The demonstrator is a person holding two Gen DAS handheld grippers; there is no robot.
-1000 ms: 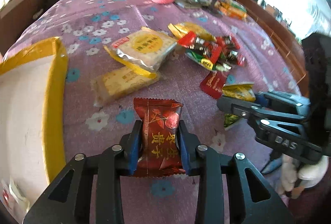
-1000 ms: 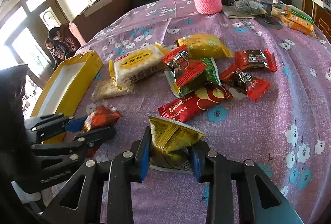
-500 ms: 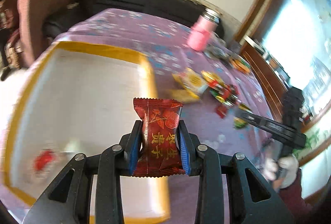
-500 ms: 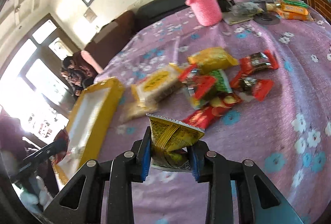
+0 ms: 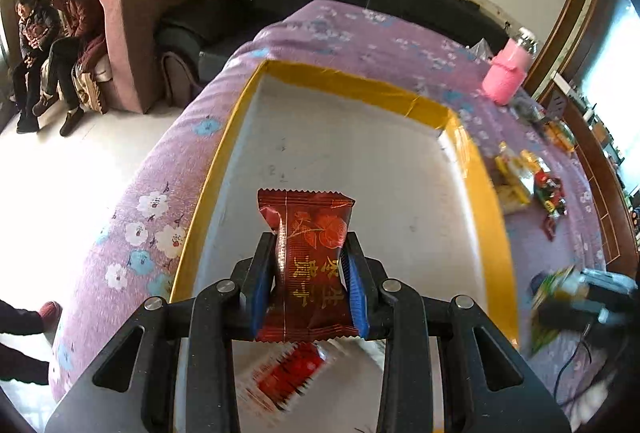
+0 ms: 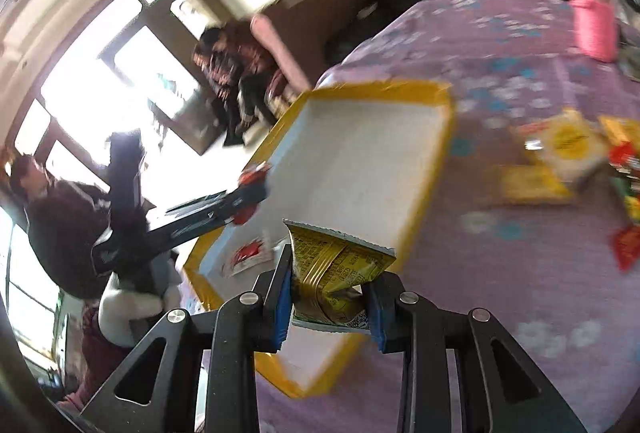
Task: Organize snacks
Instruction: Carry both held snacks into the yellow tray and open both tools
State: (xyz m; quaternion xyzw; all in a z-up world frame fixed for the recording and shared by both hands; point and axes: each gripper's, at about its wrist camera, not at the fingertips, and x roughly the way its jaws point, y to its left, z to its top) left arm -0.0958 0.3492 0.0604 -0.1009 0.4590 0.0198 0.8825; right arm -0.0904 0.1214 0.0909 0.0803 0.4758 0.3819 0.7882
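Left wrist view: we see our left claw (image 5: pixel 308 289) clamped on a dark red snack packet (image 5: pixel 307 265), its blue pads pressing the packet's two sides so that it stands upright above the yellow-rimmed tray (image 5: pixel 494 233). The tray sits on the bench, which is covered by a purple flowered cloth (image 5: pixel 160 193). Beneath the claw, inside the tray near its close end, lies a blurred red wrapper (image 5: pixel 290 377).

In the right wrist view, our right claw (image 6: pixel 326 299) grips a crumpled gold and green snack packet (image 6: pixel 336 273) over the tray's near end. The left claw (image 6: pixel 224 209) shows there too, reaching in from the left with its red packet (image 6: pixel 253 174) at the tray's far-side rim.

The remaining snacks (image 6: pixel 568 157) lie in a loose group on the cloth to the right of the tray, well apart from both claws. A bottle in a pink knitted sleeve (image 5: pixel 505 77) stands farther back on the bench.
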